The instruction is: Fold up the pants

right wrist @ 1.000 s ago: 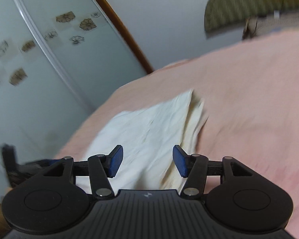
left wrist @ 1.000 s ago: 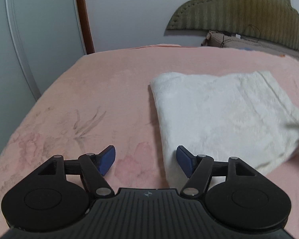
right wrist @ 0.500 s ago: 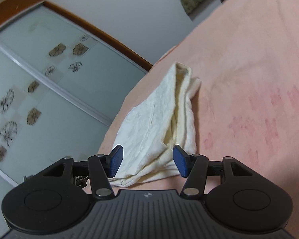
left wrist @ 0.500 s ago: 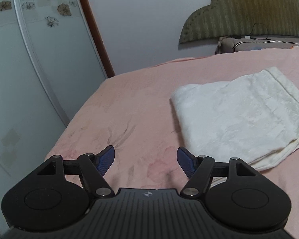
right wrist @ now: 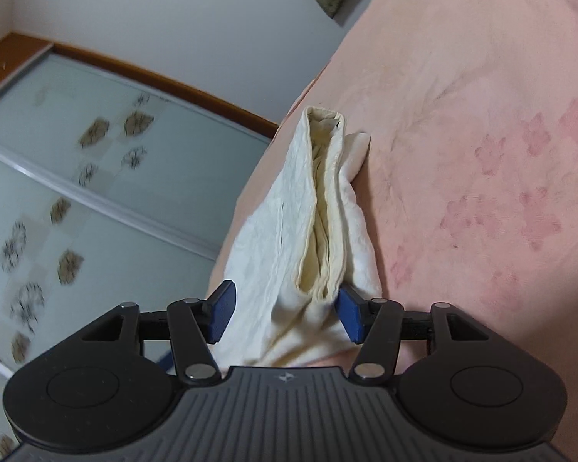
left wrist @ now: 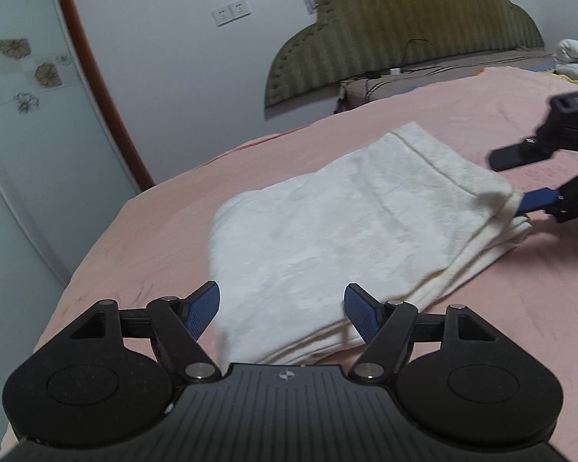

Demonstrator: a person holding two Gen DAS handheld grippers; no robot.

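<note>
The cream-white pants [left wrist: 350, 227] lie folded into a thick stack on the pink bedspread [left wrist: 154, 231]. My left gripper [left wrist: 282, 313] is open, its blue pads either side of the stack's near corner. My right gripper [right wrist: 285, 313] is open and turned on its side, with the layered edge of the pants [right wrist: 320, 231] between its pads. In the left wrist view the right gripper [left wrist: 520, 181] shows at the far right corner of the stack, one blue pad under the edge and one finger above it.
A sliding wardrobe with floral glass panels [right wrist: 57, 177] stands close beside the bed. An olive padded headboard [left wrist: 404, 27] and pillows [left wrist: 574, 57] are at the far end. The bed's left edge [left wrist: 96, 254] drops off near the pants.
Both grippers have moved in onto the pants. The left went from beside the stack to straddling its near corner. The right rolled sideways and closed in on the layered edge.
</note>
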